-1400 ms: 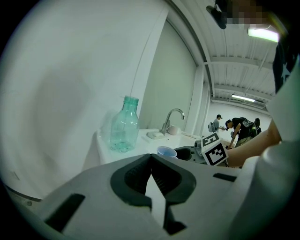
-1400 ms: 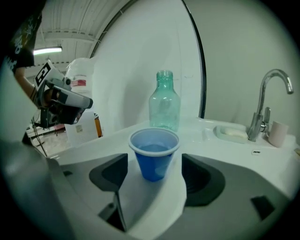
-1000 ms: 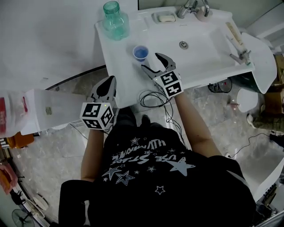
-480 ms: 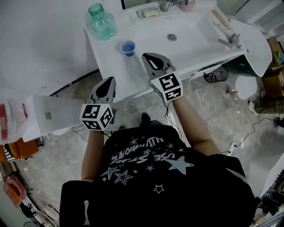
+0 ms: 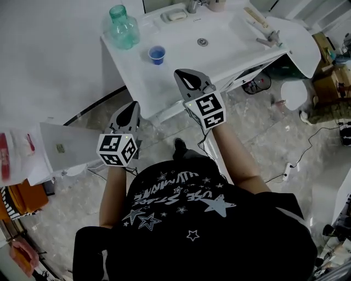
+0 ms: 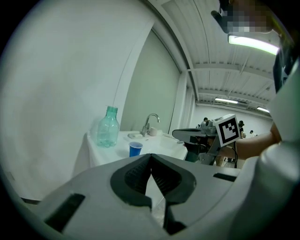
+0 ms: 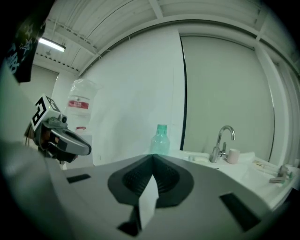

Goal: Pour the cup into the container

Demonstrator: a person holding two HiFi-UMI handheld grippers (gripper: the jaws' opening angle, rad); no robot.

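Observation:
A small blue cup (image 5: 157,54) stands on the white sink counter (image 5: 137,66), with a clear green plastic bottle (image 5: 123,28) behind it at the counter's left corner. My right gripper (image 5: 185,73) hangs over the counter's front edge, to the right of and nearer than the cup, shut with nothing between its jaws. My left gripper (image 5: 132,106) is lower, in front of the counter over the floor, also shut and empty. The left gripper view shows the cup (image 6: 135,149) and the bottle (image 6: 108,127) ahead. Only the bottle (image 7: 161,138) shows past the right gripper (image 7: 152,158).
A basin (image 5: 219,30) with a faucet (image 6: 150,123) fills the counter's right part, with a soap dish (image 5: 176,16) at the back. A small pink cup (image 7: 233,155) stands by the faucet. A white box (image 5: 60,145) sits at the left, and cables lie on the tiled floor.
The right gripper's jaws have shut and it has drawn back from beside the cup toward the counter's front edge. The whole view has pulled away from the sink.

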